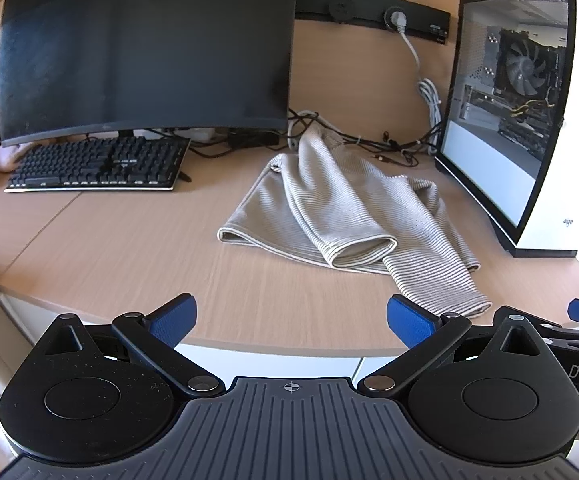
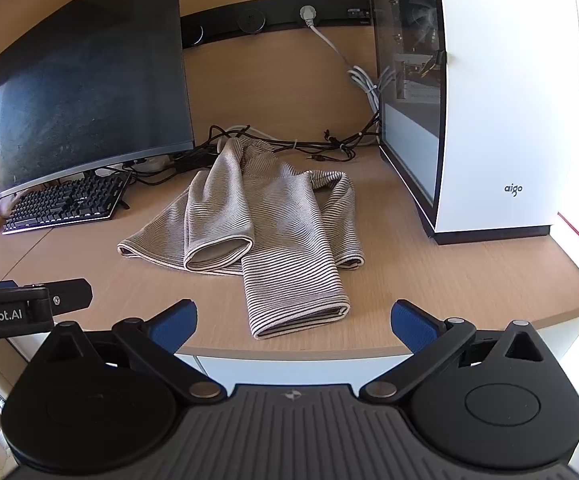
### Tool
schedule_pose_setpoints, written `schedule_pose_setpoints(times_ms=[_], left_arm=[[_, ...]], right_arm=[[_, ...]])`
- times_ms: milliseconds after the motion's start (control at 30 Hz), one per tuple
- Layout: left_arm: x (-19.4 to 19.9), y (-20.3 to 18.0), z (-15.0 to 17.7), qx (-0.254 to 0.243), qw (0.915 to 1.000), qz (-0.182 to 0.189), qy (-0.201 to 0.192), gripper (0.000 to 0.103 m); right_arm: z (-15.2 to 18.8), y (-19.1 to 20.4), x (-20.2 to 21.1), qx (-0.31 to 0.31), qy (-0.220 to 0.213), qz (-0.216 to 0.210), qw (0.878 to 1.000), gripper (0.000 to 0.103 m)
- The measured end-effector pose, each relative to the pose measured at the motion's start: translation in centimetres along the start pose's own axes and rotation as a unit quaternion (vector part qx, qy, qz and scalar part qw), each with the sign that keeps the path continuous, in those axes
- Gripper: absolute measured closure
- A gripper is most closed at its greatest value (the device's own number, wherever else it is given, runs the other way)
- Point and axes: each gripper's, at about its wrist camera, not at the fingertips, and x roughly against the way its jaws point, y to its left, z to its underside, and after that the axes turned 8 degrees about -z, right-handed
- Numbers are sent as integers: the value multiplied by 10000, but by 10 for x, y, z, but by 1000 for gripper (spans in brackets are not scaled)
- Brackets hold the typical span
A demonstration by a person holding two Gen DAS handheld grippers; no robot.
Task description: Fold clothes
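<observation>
Hovering: I am holding my left gripper and right gripper just off the near rim of the desk, both jaws spread wide and gripping nothing.
Near edge: the desk's curved front lip is running right under my blue fingertips, with bare wood lying open ahead of my left side.
Garment: the striped top is lying flat mid-desk, grey-beige with thin dark lines; one sleeve is reaching toward me nearly to the rim, the other sleeve is crossing the body, cuff open.
Left bound: the keyboard and dark monitor are closing that side, well apart from the cloth.
Right bound: the white PC case is standing near the top's right side.
Far edge: the cables are touching the collar end.
Writing: "aigo" on the case; "nRobot.AI" on my left gripper's side in the right view.
</observation>
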Motion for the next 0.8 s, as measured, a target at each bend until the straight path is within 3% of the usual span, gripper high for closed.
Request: schedule_pose_setpoints(times_ms=[800], left_arm=[[1, -1, 1, -88, 10000, -3, -13, 0]], right_arm=[[-1, -2, 1, 48, -92, 50, 9999, 0]])
